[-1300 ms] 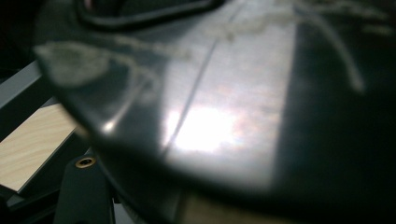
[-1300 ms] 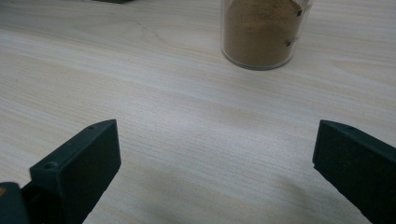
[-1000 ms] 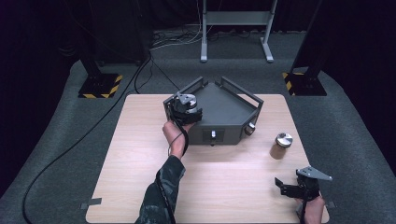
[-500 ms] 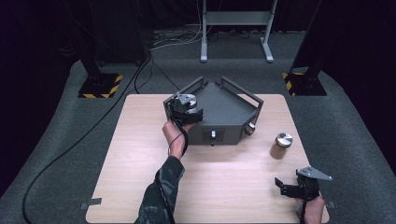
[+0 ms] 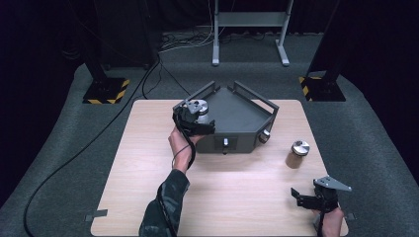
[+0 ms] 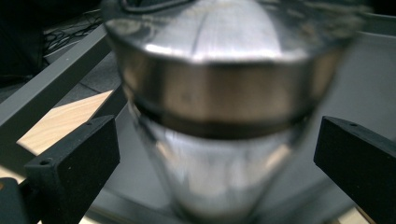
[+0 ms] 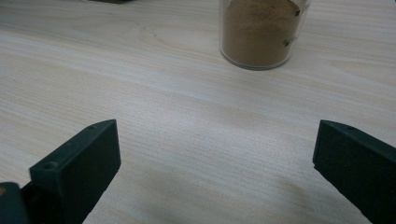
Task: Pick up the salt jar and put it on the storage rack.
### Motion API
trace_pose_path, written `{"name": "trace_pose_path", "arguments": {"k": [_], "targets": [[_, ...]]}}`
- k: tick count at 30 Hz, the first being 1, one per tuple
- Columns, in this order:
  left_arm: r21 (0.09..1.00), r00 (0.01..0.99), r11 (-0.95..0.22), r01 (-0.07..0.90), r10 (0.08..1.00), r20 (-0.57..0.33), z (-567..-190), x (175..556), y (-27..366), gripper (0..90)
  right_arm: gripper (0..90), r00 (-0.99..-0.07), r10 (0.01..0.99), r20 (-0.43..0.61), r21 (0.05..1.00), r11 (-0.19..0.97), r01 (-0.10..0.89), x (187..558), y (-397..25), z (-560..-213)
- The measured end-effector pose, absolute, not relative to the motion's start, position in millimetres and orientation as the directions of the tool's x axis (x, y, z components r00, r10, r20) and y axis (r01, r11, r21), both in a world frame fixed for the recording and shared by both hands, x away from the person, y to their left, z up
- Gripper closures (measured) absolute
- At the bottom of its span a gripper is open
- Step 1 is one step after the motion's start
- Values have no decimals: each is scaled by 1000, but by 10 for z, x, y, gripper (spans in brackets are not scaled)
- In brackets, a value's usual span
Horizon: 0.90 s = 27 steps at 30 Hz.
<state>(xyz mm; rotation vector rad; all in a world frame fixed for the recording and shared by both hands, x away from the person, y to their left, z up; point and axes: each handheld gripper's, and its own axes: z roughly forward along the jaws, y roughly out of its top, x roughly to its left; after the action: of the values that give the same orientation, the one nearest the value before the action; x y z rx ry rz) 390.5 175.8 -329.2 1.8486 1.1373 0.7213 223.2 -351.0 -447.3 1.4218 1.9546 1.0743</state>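
Silver-lidded jar [image 6: 210,116] in grey tray [image 5: 237,111], left tool [image 5: 193,117] spread around it, right tool [image 5: 316,197] spread over table [image 5: 148,163]

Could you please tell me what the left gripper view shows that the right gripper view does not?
Left gripper view alone: a metal-lidded jar close between the open left tongs, standing on the dark grey tray.

Right gripper view alone: a jar of brown powder standing apart, ahead of the open right tongs.

Both share: the pale wooden table.
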Motion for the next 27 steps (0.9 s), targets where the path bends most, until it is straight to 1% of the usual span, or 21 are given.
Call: {"name": "trace_pose_path", "arguments": {"k": [7,11,16,18,21,24,27], "targets": [[868,445,-271,417,893,65,-3307,3677,1906,2,0,-332,942,58,820,145,553,2230,-3505,-4473],[868,454,-260,423,890,46,-3399,3523,2016,2,0,-329,943,58,821,143,553,2227,-3501,-4473],[856,465,-288,429,883,64,-3551,3338,2098,1,0,-328,943,56,820,144,554,2228,-3498,-4472],[843,466,-314,436,881,87,-3605,3275,2104,1,0,-326,944,54,820,145,554,2228,-3493,-4471],[818,462,-330,472,882,90,-3706,3194,2131,2,0,-324,944,54,820,144,554,2226,-3490,-4471],[780,452,-323,535,890,59,-3853,3131,2172,2,0,-322,945,52,820,143,554,2223,-3486,-4471],[729,460,-354,585,886,61,-4021,3058,2199,2,0,-323,945,51,820,145,554,2226,-3484,-4470]]}}
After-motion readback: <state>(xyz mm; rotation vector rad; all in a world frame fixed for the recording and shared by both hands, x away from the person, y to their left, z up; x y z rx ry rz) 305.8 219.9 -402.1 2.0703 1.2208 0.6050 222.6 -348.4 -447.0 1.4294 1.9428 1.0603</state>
